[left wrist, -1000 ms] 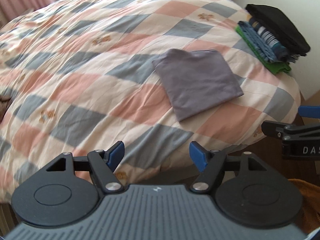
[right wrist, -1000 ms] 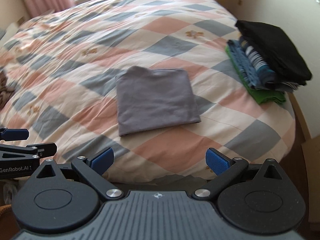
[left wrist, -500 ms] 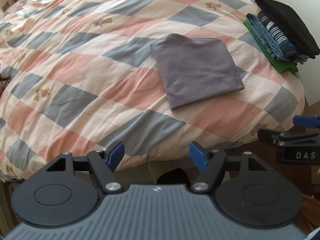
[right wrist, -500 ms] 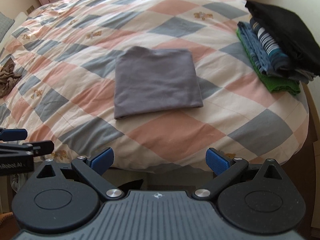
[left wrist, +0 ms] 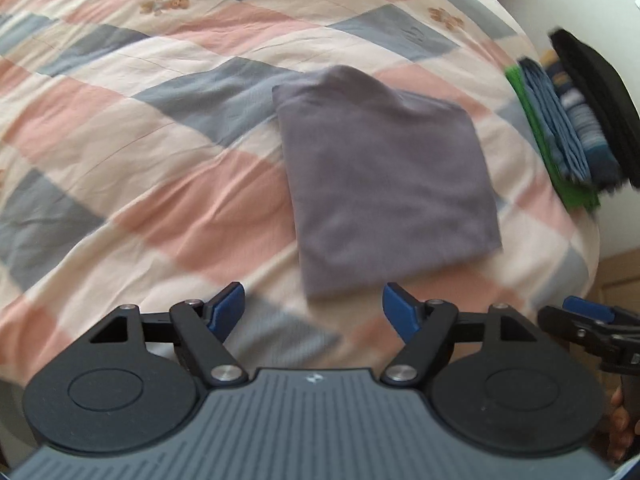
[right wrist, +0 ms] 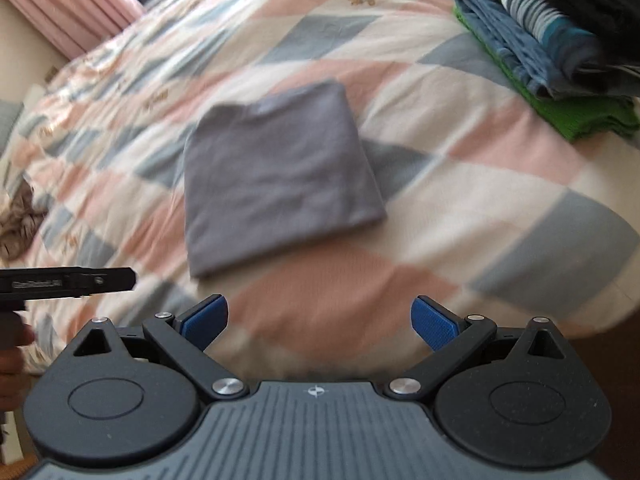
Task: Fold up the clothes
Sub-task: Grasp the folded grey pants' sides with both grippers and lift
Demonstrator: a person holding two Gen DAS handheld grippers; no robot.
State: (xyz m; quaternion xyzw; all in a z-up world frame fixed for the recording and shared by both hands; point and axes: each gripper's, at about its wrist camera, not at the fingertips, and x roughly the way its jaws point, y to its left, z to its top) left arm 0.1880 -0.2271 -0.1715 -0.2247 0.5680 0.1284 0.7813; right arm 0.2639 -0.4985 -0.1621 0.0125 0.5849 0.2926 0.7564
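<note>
Your bed (left wrist: 120, 128) fills both views, under a quilt (right wrist: 500, 184) checked in pink, grey-blue and cream with small bear prints. Pink curtains (right wrist: 68, 4) hang past its far end, and a pale wall (left wrist: 624, 216) stands at its right.

The shirt (left wrist: 384, 184), grey and folded to a neat rectangle, lies flat on the quilt near the bed's near edge, just ahead of both of your grippers and touching neither. The stack (right wrist: 552, 44) of folded clothes sits well apart from it at the bed's right edge: green at the bottom, blue and striped pieces in the middle, black on top. A brown crumpled cloth (right wrist: 18, 220) lies at the bed's far left.

You hold the left gripper (left wrist: 313, 306) tilted steeply down over the quilt's near edge; its blue pads (left wrist: 228, 304) are spread wide with nothing between them, and they have just been parting a little further. Your right gripper (right wrist: 319, 320) tilts down too, pads (right wrist: 434, 322) wide apart and empty, over the pink patch in front of the shirt.

Each gripper shows at the edge of the other's view. The label on the left one, seen from the right wrist, is too blurred to read; it may be a maker's name.
</note>
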